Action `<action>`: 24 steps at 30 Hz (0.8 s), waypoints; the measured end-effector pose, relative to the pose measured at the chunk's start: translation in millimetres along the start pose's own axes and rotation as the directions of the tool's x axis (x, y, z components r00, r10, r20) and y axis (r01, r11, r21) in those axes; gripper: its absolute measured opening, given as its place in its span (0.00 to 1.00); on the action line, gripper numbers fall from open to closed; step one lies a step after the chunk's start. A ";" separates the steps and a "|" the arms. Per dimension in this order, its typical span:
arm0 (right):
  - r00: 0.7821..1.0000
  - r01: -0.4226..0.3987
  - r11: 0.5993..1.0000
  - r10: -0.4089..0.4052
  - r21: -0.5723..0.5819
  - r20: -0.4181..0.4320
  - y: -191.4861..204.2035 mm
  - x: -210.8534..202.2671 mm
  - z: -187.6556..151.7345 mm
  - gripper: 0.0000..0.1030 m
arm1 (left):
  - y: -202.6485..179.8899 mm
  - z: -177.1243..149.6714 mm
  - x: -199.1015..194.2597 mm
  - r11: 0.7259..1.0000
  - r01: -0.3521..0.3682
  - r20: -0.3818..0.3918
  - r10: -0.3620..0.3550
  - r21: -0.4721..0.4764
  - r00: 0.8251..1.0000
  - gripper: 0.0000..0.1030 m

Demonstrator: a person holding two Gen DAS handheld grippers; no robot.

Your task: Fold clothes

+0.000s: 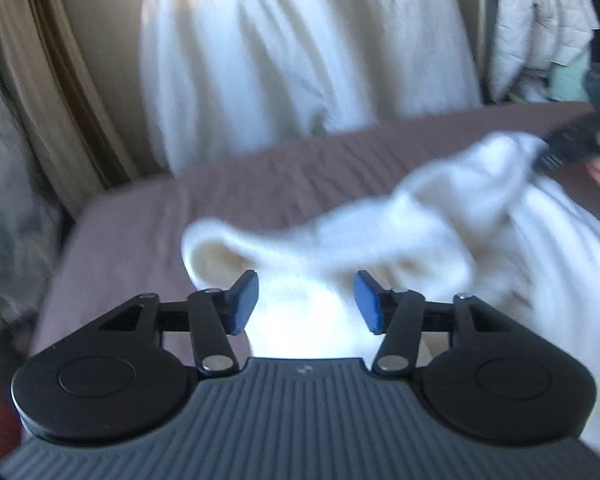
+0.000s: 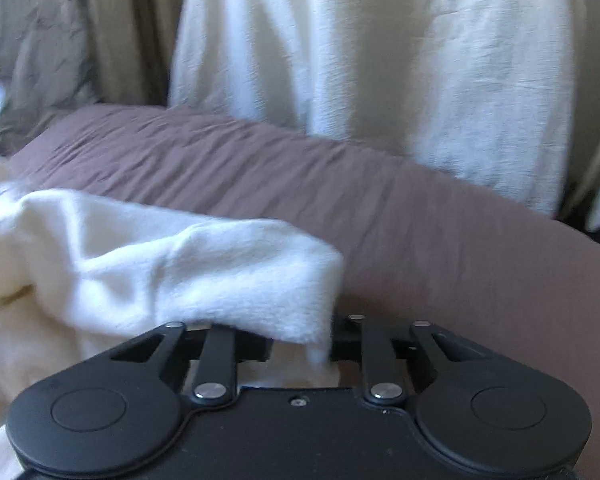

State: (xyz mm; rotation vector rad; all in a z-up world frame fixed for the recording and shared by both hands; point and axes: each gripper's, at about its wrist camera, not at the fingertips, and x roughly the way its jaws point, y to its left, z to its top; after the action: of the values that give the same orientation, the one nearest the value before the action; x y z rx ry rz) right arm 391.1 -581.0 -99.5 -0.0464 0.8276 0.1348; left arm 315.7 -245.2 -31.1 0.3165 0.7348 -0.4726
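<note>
A white fleece garment (image 1: 440, 216) lies bunched on a brown-covered bed (image 1: 148, 216). My left gripper (image 1: 306, 300) is open, its blue pads (image 1: 246, 300) apart just above the garment's near part, holding nothing. In the left wrist view my right gripper (image 1: 572, 148) lifts a far corner of the garment. In the right wrist view the garment (image 2: 160, 268) drapes over my right gripper (image 2: 300, 344) and hides its fingertips; cloth is pinched between the jaws. The brown bed (image 2: 440, 240) stretches beyond.
A white blanket (image 1: 300, 48) hangs behind the bed, also in the right wrist view (image 2: 380, 60). Beige curtains (image 1: 40, 80) hang at the left. A pale quilted jacket (image 1: 540, 20) is at the back right.
</note>
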 end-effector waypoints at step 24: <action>0.979 -0.074 0.993 0.054 0.097 0.198 -69.4 -14.9 -30.7 0.10 | -26.7 -48.9 7.9 0.888 -0.202 -0.312 0.071 -0.412 0.947 1.00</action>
State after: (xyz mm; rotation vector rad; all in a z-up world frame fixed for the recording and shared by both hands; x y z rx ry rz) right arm 368.2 -654.1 -110.1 0.0905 0.6391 0.1542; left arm 279.5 -249.0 -74.0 0.0078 1.0734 -0.1119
